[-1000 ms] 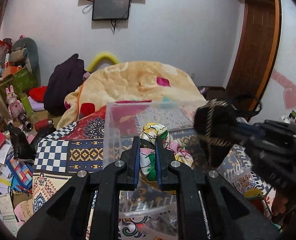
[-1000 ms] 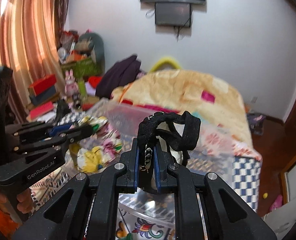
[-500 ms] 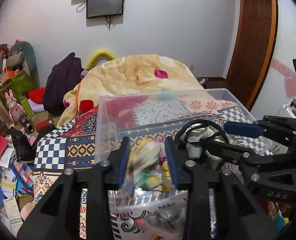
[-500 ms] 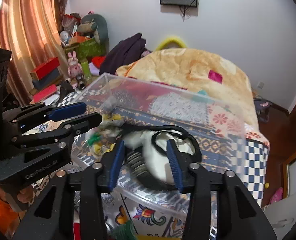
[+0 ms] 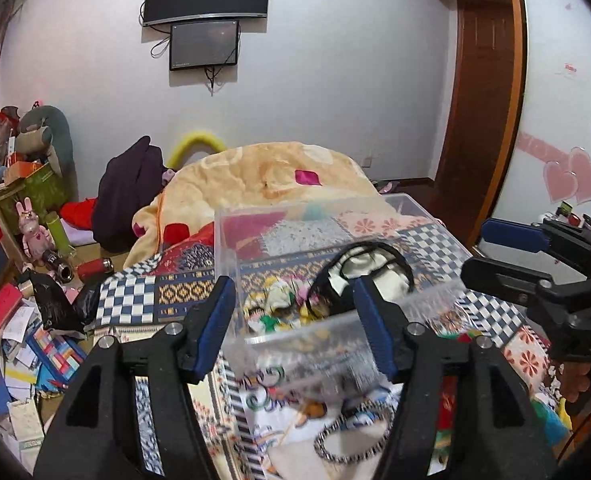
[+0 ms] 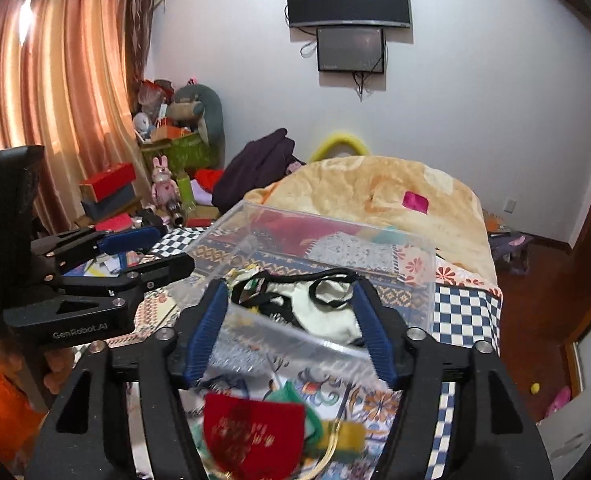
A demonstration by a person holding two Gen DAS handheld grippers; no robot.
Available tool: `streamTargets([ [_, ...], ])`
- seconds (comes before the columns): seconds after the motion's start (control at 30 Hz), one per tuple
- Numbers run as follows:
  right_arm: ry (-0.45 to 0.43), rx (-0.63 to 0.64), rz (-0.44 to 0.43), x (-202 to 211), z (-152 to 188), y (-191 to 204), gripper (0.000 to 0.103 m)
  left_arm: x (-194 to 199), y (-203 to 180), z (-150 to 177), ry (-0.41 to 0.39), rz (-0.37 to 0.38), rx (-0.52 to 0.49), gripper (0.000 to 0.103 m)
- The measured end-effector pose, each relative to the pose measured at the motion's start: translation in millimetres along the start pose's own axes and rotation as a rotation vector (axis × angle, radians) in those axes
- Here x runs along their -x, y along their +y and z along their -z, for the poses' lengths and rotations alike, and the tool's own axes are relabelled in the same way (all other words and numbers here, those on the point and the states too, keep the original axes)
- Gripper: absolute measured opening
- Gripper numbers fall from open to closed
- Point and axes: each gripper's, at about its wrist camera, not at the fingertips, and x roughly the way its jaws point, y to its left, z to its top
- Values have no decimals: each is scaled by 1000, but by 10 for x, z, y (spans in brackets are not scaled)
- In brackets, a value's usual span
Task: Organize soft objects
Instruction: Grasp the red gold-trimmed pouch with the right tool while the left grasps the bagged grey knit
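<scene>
A clear plastic bin (image 5: 231, 248) stands on the patterned bedspread; it also shows in the right wrist view (image 6: 423, 280). Inside lie a colourful floral cloth (image 5: 279, 304) and a black-and-cream strapped piece (image 5: 371, 268), which shows in the right view too (image 6: 327, 308). My left gripper (image 5: 293, 316) is open and empty in front of the bin. My right gripper (image 6: 289, 320) is open and empty over the bin's near edge. A red pouch (image 6: 251, 436), a green-yellow piece (image 6: 335, 434) and a black-and-white band (image 5: 351, 440) lie on the bed before the bin.
An orange blanket (image 5: 263, 176) is heaped behind the bin, with a dark purple garment (image 5: 127, 192) beside it. Boxes, papers and toys (image 5: 11, 320) clutter the floor on the left. A wooden door (image 5: 483, 112) is on the right.
Both grippers opened and dropped their loads into the bin: the left let go of the floral cloth, the right let go of the black strapped piece. Both pulled back toward the bin's near side.
</scene>
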Motion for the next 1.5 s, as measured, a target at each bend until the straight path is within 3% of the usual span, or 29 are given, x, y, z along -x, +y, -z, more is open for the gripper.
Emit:
streamTargets([
  [0.07, -6, -2, 7, 35, 101, 27, 63, 45, 4, 89, -6, 2, 9, 75],
  [0.5, 73, -109, -14, -11, 693, -9, 63, -176, -131, 640, 122, 73, 49, 75],
  [0.77, 99, -102, -22, 15, 895, 101, 64, -346, -165, 596, 153, 61, 74, 74],
  [0.9, 114, -70, -14, -10, 940, 172, 63, -416, -175, 587, 166, 89, 84, 56],
  [0.97, 120, -73, -18, -18, 961, 179, 51, -429, -179, 601, 167, 88, 85, 48],
  [1.03, 131, -82, -24, -20, 980, 187, 47, -422, -183, 602, 157, 88, 89, 45],
  [1.17, 117, -91, -17, 28, 983, 171, 37, -432, -174, 591, 153, 96, 94, 27],
  [1.37, 80, -94, -21, 138, 940, 162, 32, -428, -176, 614, 146, 101, 93, 12],
  [1.5, 47, -99, -15, 246, 876, 148, 31, -319, -174, 644, 128, 110, 95, 7],
])
